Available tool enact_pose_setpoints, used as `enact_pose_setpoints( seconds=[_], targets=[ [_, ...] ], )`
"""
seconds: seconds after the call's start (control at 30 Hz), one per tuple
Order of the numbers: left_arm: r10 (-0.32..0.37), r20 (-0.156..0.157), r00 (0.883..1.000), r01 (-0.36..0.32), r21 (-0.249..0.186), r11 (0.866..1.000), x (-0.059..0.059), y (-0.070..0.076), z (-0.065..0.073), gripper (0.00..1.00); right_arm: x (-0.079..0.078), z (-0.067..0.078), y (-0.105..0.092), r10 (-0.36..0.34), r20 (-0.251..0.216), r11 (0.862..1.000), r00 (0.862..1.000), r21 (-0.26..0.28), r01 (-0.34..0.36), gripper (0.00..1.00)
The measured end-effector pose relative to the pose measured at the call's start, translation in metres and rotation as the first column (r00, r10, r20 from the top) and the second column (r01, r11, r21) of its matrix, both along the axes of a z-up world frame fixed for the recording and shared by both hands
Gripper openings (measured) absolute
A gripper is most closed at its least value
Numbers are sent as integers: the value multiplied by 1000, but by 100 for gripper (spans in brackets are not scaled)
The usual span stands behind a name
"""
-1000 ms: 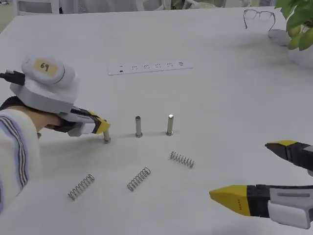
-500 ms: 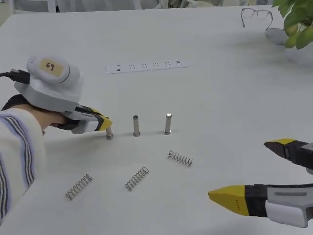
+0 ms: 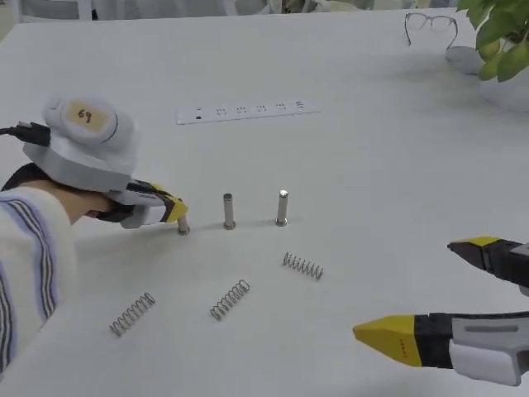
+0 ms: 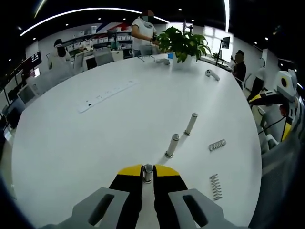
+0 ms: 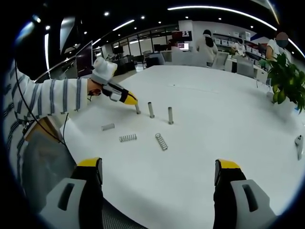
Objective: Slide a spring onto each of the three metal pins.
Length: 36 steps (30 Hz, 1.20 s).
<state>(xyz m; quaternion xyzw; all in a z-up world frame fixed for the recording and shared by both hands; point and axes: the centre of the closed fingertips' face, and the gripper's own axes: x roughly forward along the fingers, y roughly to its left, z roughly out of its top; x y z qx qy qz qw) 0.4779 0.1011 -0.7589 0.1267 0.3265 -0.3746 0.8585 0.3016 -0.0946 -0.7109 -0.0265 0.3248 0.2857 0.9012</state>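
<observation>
left gripper pins the end post, springs not yet lifted

the yellow-tipped left gripper (image 4: pixel 148 170) has its jaws pinched on the end silver metal pin (image 4: pixel 148 174), which stands upright right at its tips. past it in line stand the middle silver metal pin (image 3: pixel 228 210) and the far silver metal pin (image 3: pixel 282 208), both bare. to its right lie three silver wire coil springs, the near spring (image 3: pixel 133 313), middle spring (image 3: pixel 230 299) and far spring (image 3: pixel 302 265), flat on the white table (image 3: pixel 372 124). well apart, the yellow-tipped right gripper (image 5: pixel 157 167) is spread wide, empty. best bet: grip a spring near one end, stand it upright, centre it over the pin top, and hold the pin low so the coil can drop.
</observation>
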Motion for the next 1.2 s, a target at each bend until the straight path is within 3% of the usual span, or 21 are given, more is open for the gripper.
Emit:
enact_pose_setpoints(
  seconds=[0.07,0.6,0.7,1.07,1.2],
  targets=[
    [3,-8,1000,-3,-22,1000,0,-1,2,0,-1,-1,0,2,-4,1000,1000,0,-2,97],
    [-12,-15,1000,12,-21,1000,-3,0,2,2,-4,-2,0,1,-8,1000,1000,0,-1,96],
    [22,-45,999,-24,-48,999,-4,3,3,4,-6,-2,-1,0,-9,1000,1000,-1,0,96],
    [25,-31,999,-27,-55,998,-11,11,12,13,-6,0,1,-8,-9,1000,1000,22,8,96],
    [42,-40,998,-44,-63,997,-14,16,13,13,-6,1,1,-5,-5,1000,1000,20,5,96]
  ],
)
